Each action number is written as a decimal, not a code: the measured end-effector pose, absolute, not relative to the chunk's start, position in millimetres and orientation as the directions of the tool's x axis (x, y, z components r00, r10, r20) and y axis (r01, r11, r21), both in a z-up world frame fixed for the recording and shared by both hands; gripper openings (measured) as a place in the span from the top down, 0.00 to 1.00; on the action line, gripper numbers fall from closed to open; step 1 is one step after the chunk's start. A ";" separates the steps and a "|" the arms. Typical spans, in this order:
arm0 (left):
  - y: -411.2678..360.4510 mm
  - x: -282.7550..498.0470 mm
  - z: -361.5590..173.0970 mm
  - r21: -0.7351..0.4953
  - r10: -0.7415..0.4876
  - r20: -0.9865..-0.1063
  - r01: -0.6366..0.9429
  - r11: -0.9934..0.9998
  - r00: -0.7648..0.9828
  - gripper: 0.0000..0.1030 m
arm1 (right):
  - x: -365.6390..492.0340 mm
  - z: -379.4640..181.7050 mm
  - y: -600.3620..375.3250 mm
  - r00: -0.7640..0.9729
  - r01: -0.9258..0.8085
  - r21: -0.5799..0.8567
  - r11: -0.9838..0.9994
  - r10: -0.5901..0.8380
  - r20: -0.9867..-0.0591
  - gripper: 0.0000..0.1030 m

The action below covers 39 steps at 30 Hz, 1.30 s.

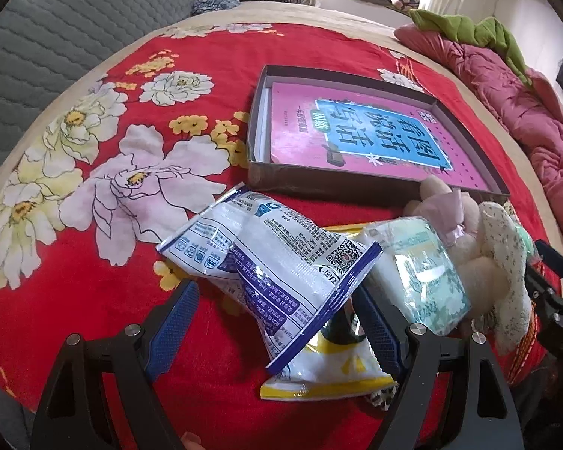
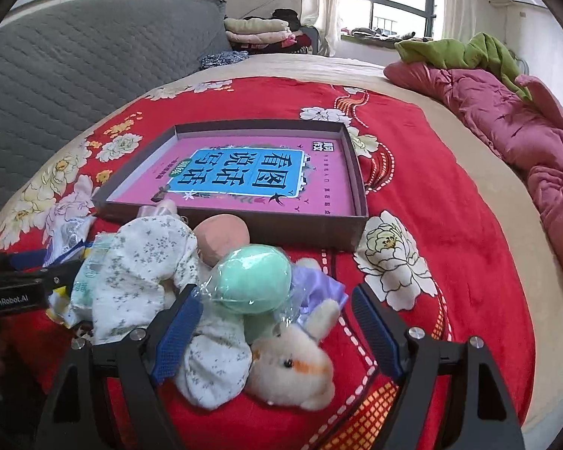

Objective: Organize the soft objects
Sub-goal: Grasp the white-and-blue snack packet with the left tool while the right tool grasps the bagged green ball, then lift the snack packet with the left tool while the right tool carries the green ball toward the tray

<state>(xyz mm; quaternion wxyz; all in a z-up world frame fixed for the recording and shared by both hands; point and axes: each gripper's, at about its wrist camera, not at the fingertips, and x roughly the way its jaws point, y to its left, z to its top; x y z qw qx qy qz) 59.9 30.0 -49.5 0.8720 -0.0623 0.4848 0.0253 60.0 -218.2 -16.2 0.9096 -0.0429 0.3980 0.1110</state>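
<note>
A pile of soft things lies on the red flowered blanket before a shallow brown box [image 1: 319,182] holding a pink book [image 1: 360,131]. In the left wrist view my open left gripper [image 1: 277,296] straddles a white-and-blue packet [image 1: 281,262] lying over a yellow-edged packet [image 1: 319,378], beside a tissue pack [image 1: 420,273] and a floral plush [image 1: 495,255]. In the right wrist view my open right gripper [image 2: 274,307] straddles a mint green ball in plastic [image 2: 255,277], above a white plush rabbit [image 2: 292,367]. A peach ball [image 2: 221,236] lies near the box [image 2: 244,221].
A grey quilted headboard [image 2: 75,63] stands at the left. A crumpled pink quilt [image 2: 506,112] with a green cloth [image 2: 461,52] lies along the right side of the bed. Folded clothes [image 2: 259,33] are stacked at the back near the window.
</note>
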 end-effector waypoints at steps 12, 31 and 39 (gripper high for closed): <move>42.2 79.6 -53.2 -0.108 -0.024 -0.838 -0.124 0.986 0.545 0.43 | 76.3 -23.7 -212.8 0.673 -0.273 -0.001 0.962 0.190 -0.715 0.51; 58.2 94.3 -58.9 -0.226 -0.131 -0.808 -0.097 0.969 0.575 0.79 | 91.0 -18.9 -230.1 0.678 -0.281 0.100 0.955 0.271 -0.683 0.59; 58.1 88.5 -51.1 -0.213 -0.121 -0.793 -0.086 0.973 0.597 0.85 | 89.8 -6.6 -236.2 0.699 -0.282 0.118 0.952 0.288 -0.654 0.60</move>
